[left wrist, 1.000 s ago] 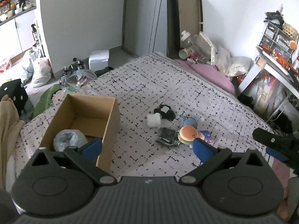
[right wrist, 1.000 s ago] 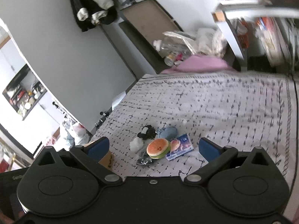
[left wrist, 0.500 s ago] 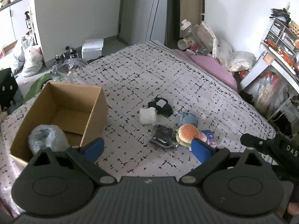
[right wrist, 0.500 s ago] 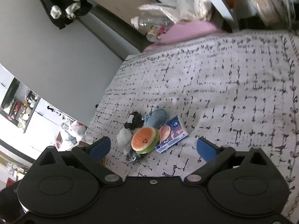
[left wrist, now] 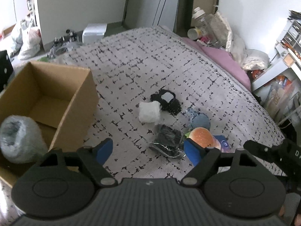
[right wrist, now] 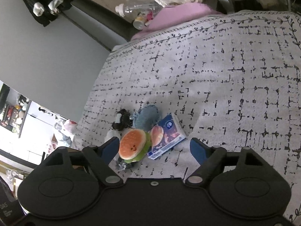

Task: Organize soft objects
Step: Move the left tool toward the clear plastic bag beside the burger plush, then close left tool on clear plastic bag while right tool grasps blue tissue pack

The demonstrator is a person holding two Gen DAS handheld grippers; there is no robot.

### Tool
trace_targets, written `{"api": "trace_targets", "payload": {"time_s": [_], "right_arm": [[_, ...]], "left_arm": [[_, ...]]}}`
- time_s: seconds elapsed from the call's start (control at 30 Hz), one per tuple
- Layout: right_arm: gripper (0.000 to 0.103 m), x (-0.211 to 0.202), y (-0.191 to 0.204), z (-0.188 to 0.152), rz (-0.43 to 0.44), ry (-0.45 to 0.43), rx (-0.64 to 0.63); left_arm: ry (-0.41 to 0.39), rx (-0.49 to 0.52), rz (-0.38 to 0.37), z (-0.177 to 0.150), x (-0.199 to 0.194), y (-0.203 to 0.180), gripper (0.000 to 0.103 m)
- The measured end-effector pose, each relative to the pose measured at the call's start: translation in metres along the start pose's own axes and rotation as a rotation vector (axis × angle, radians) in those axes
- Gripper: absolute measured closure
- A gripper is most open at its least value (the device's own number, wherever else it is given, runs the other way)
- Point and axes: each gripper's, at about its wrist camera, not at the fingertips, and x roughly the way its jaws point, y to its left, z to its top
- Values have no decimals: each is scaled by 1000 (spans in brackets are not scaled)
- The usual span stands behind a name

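Left gripper (left wrist: pixel 148 151): jaws apart, just narrowing, empty; black pouch (left wrist: pixel 168 138) ahead | Right gripper (right wrist: pixel 154 147): jaws apart, narrowing, empty; burger toy (right wrist: pixel 133 144) beside left pad

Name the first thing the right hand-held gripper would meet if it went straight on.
Probably the burger plush, lying just ahead of the right hand-held gripper beside the blue packet; depth is uncertain.
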Motion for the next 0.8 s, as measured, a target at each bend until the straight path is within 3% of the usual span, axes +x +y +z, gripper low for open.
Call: {"api": "trace_targets", "payload": {"time_s": [0.6, 0.8], "right_arm": [[26, 45, -13, 5, -38, 70, 13], [26, 54, -13, 7, -28, 81, 9]], "left_arm": [[79, -82, 22, 1, 67, -12, 27], [109, -118, -2, -1, 81, -14, 27]]}}
